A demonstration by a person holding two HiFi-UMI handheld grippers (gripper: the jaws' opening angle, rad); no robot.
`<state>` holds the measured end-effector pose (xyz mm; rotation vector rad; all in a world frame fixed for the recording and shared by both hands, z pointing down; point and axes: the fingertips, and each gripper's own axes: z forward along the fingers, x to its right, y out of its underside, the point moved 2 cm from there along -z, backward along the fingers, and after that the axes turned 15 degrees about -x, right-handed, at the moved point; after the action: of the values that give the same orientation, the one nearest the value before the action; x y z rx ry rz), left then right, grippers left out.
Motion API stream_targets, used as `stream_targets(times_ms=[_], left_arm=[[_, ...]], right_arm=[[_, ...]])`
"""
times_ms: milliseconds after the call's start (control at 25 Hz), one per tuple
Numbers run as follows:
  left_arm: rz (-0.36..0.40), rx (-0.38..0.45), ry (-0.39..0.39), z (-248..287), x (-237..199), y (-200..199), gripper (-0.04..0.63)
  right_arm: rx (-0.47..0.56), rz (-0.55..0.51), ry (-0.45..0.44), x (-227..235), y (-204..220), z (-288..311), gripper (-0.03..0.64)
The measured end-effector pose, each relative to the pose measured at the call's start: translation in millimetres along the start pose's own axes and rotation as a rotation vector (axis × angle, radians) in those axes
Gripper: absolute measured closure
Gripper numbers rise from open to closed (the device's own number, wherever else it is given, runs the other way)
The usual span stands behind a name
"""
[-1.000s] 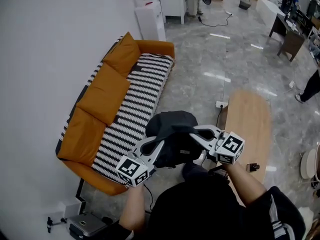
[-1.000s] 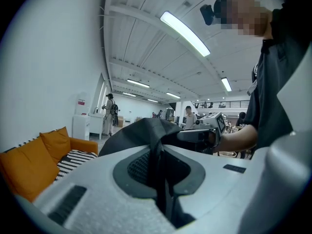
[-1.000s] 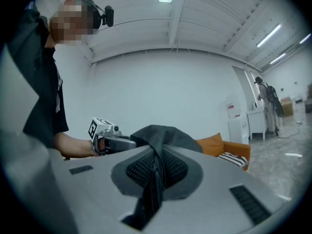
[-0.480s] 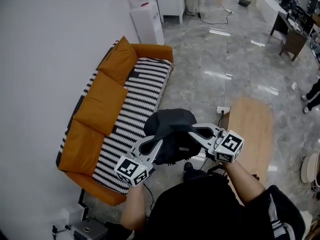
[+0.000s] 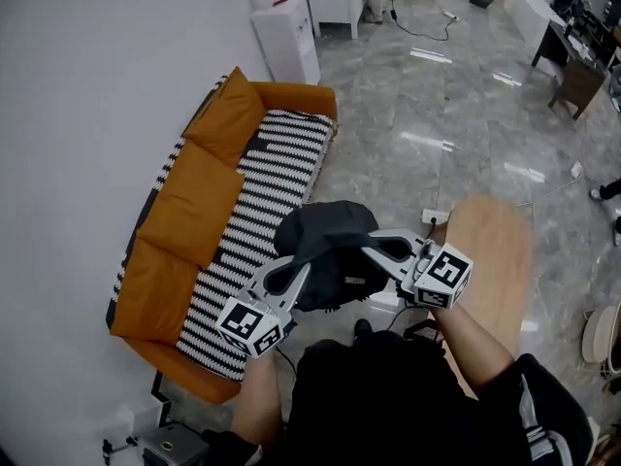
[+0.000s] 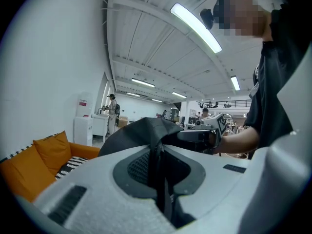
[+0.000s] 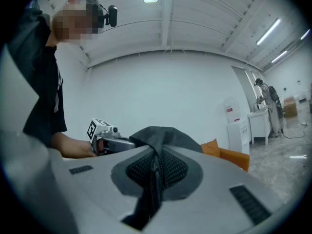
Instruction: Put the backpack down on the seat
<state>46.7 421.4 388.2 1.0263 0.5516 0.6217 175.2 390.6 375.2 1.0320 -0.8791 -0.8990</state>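
A dark grey backpack (image 5: 325, 255) hangs in the air between my two grippers, in front of the person's chest. My left gripper (image 5: 309, 260) is shut on a fold of its fabric (image 6: 157, 145) from the left. My right gripper (image 5: 364, 246) is shut on the fabric (image 7: 157, 172) from the right. The orange sofa (image 5: 209, 207) with its black-and-white striped seat (image 5: 262, 202) stands along the wall, to the left of and beyond the backpack. The bag's lower edge hangs over the seat's near right edge in the head view.
A wooden oval table (image 5: 485, 260) stands to the right of the person. A power strip (image 5: 434, 218) with a cable lies on the marble floor. White cabinets (image 5: 286, 37) stand past the sofa's far end. A small device (image 5: 170, 445) sits on the floor near the sofa's near corner.
The view has shifted slightly toward the sofa. Both grippers and the backpack have drifted a little left and nearer the striped seat. The grips have not changed.
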Motion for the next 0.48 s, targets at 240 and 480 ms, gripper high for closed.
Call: stream_targets(times_ms=[240,480], left_arm=[[0.004,-0.002,-0.001,18.5,-18.8,-12.4,0.557],[0.003,-0.001,0.013,40.6,-42.0,-18.4,0.556]], right_arm=[[0.003,0.0,0.008,27.1,-6.2,7.3,0.581],[-0.007,0.018,0.015,54.7,-8.8,18.0,0.581]])
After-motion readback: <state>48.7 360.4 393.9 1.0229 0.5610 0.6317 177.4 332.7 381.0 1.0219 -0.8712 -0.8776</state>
